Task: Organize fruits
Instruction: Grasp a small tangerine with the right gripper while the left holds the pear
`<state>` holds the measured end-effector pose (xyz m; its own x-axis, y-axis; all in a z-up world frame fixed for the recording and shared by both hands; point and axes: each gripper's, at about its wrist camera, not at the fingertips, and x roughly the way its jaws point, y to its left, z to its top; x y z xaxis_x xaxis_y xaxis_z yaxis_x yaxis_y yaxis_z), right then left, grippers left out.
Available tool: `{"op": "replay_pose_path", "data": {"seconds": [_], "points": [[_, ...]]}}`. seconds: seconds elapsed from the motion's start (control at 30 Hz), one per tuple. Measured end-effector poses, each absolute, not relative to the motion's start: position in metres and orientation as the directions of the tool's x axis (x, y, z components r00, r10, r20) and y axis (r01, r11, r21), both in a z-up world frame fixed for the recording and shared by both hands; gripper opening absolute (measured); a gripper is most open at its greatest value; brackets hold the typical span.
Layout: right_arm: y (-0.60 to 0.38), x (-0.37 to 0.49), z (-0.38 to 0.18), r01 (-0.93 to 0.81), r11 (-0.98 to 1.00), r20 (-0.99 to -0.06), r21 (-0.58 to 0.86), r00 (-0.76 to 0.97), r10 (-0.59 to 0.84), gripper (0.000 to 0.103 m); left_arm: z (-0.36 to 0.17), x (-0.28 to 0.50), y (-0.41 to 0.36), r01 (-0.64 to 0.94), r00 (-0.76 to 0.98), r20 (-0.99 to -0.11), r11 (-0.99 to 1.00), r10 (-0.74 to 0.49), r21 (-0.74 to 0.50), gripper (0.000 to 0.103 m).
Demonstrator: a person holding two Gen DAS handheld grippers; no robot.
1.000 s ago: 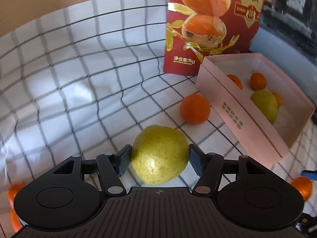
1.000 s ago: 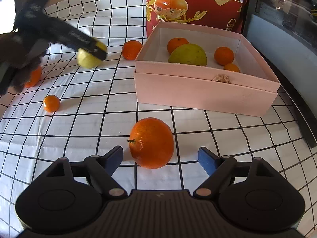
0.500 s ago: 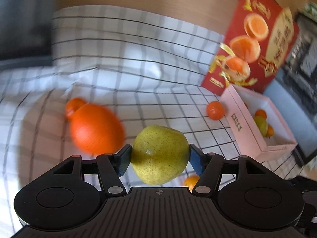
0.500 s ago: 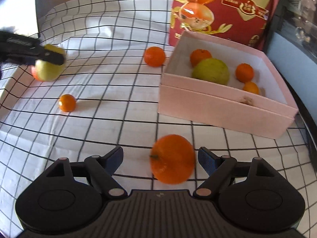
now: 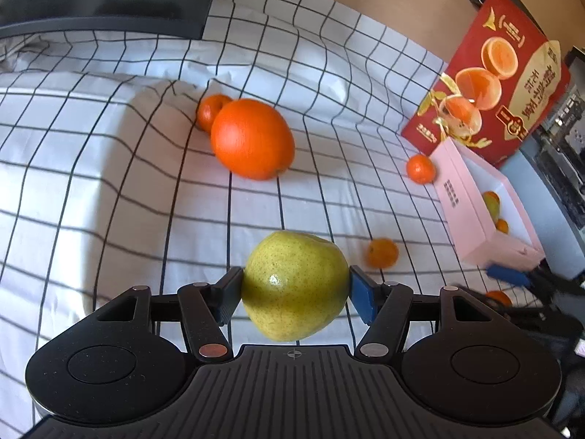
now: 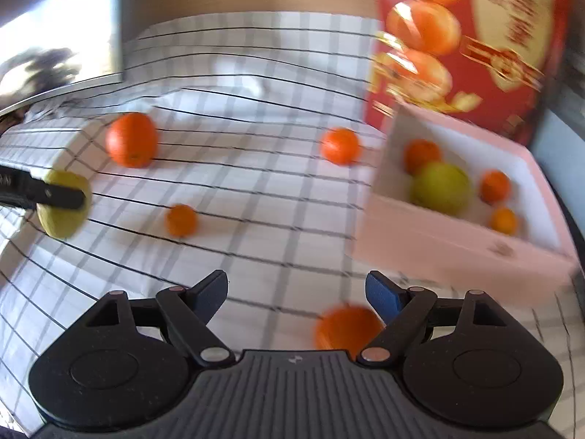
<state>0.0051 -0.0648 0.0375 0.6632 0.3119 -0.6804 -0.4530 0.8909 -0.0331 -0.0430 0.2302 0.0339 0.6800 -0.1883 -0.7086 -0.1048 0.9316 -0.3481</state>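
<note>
Two hand-held grippers: left hand-held gripper (image 5: pixel 295 287) clamps pear (image 5: pixel 295 285); right hand-held gripper (image 6: pixel 295 292) gapes beside orange (image 6: pixel 347 325).

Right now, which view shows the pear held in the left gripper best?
The left wrist view: the pear sits sharp and central, clamped in the left gripper. The right wrist view shows that pear only at the far left, blurred and partly hidden behind a finger.
</note>
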Motion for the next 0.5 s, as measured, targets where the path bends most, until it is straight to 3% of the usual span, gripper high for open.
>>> {"op": "replay_pose_path", "data": {"seconds": [0.07,0.2,0.37,0.43,0.47,0.5], "points": [[-0.046,0.010,0.038,-0.499,0.865,-0.675,-0.042,0.653,0.344,0.079,0.033,-0.047,0.230,-0.107,0.678,-0.711,0.931,-0.188,-0.349,0.067],[-0.001,0.022,0.032,-0.575,0.817,-0.677,-0.046,0.619,0.398,0.062,0.033,-0.056,0.230,-0.107,0.675,-0.714,0.932,-0.187,-0.346,0.067],[0.034,0.036,0.017,-0.613,0.788,-0.714,-0.051,0.574,0.400,0.053,0.031,-0.061,0.231,-0.111,0.667,-0.718,0.926,-0.200,-0.362,0.067],[0.040,0.040,0.014,-0.620,0.783,-0.723,-0.051,0.564,0.400,0.042,0.029,-0.062,0.229,-0.098,0.657,-0.725,0.930,-0.207,-0.355,0.067],[0.040,0.040,0.014,-0.624,0.780,-0.722,-0.047,0.561,0.405,0.032,0.029,-0.061,0.227,-0.090,0.653,-0.727,0.931,-0.213,-0.354,0.067],[0.041,0.039,0.015,-0.624,0.780,-0.726,-0.053,0.561,0.399,0.029,0.028,-0.060,0.224,-0.081,0.649,-0.728,0.932,-0.221,-0.354,0.067]]}}
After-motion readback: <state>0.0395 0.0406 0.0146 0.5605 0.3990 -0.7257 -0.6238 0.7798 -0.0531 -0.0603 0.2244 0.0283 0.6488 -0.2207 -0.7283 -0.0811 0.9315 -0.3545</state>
